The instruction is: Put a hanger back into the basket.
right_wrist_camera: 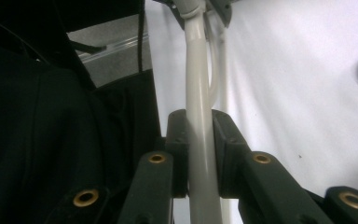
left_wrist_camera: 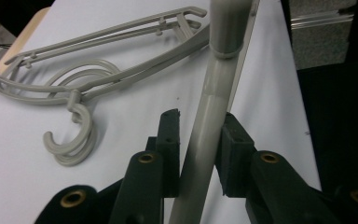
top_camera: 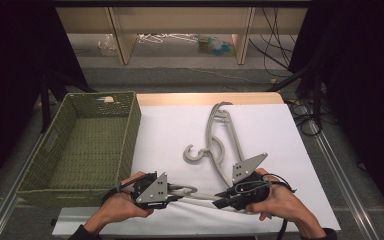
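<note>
At the near edge of the white table cover [top_camera: 280, 135], a grey plastic clothes hanger [top_camera: 200, 197] is held between the two hand-held grippers, just above the cover. The left gripper [top_camera: 172, 195] takes the hanger near its curved end; the right gripper [top_camera: 222, 200] takes the same hanger further along its straight arm. The two grippers face one another, with a short run of hanger bridging the gap between them.

In the left gripper view, the hanger arm [left_wrist_camera: 209, 126] runs upward between the two black jaws. The right-hand pad lies against the arm; the left-hand pad stands just beside it, and whether it touches cannot be told for certain. The jaws are drawn in close on the arm.

In the right gripper view, the hanger arm [right_wrist_camera: 199, 140] passes straight up between the jaws, and both pads press on it from either side. The right gripper [right_wrist_camera: 199, 154] is clamped on the hanger.

Further back on the cover lies a pile of matching grey plastic hangers [top_camera: 220, 140], hooks towards the centre, well apart from the held one. The left gripper view shows this pile [left_wrist_camera: 93, 79] flat on the cover beyond the jaws.

A green woven basket [top_camera: 125, 125] stands at the left side of the table, just beside the left hand [top_camera: 117, 207]. The right hand [top_camera: 282, 200] rests at the cover's near edge.
</note>
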A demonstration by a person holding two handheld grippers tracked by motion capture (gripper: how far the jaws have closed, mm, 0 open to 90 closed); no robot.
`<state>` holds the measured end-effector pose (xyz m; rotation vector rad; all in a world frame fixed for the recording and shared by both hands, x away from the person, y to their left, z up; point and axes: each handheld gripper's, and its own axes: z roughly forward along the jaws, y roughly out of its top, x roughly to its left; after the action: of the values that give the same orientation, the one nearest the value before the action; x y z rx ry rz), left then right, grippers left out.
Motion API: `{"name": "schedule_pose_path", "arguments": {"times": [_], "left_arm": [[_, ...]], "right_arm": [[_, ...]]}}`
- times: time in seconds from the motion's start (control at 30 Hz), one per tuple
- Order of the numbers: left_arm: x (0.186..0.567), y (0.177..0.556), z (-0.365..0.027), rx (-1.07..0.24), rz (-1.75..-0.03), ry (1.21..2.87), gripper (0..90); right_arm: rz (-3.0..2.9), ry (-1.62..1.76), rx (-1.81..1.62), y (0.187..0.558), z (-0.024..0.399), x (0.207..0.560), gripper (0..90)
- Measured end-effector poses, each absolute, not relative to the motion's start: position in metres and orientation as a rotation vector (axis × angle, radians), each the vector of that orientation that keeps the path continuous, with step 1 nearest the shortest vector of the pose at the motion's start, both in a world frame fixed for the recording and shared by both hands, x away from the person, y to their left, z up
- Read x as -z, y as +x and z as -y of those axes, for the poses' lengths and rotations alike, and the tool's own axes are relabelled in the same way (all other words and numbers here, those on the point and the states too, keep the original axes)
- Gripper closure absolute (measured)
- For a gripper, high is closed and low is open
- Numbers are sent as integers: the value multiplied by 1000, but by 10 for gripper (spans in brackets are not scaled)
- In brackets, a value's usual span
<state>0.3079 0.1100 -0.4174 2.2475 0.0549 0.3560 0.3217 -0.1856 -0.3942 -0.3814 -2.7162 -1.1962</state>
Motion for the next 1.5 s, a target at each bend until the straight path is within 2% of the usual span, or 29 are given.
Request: {"name": "schedule_pose_path", "arguments": {"times": [0.17, 0.2, 0.27, 0.4, 0.43, 0.57, 0.7, 1.13, 1.27, 1.5], "left_arm": [[414, 304, -107, -302, -80, 2256, 759], [414, 303, -106, -266, -89, 2257, 774], [414, 302, -105, -246, -98, 2250, 780], [412, 303, -107, -184, -200, 2229, 790], [412, 304, -108, -186, -219, 2223, 790], [406, 307, -116, -181, -331, 2187, 791], [403, 308, -122, -196, -398, 2174, 790], [396, 313, -144, -219, -588, 2112, 790], [394, 313, -152, -229, -638, 2094, 790], [386, 311, -158, -234, -639, 2060, 790]], "right_arm": [[2744, -409, 1200, 324, 188, 392, 747], [2752, -446, 1196, 326, 189, 392, 701], [2757, -450, 1197, 326, 189, 392, 673], [2792, -565, 1250, 327, 191, 386, 499], [2792, -565, 1250, 327, 191, 386, 499], [2810, -703, 1345, 329, 198, 377, 387], [2798, -830, 1459, 331, 204, 370, 328], [2796, -933, 1655, 323, 217, 359, 241], [2782, -997, 1690, 318, 223, 364, 204], [2754, -1080, 1644, 314, 234, 387, 200]]}}
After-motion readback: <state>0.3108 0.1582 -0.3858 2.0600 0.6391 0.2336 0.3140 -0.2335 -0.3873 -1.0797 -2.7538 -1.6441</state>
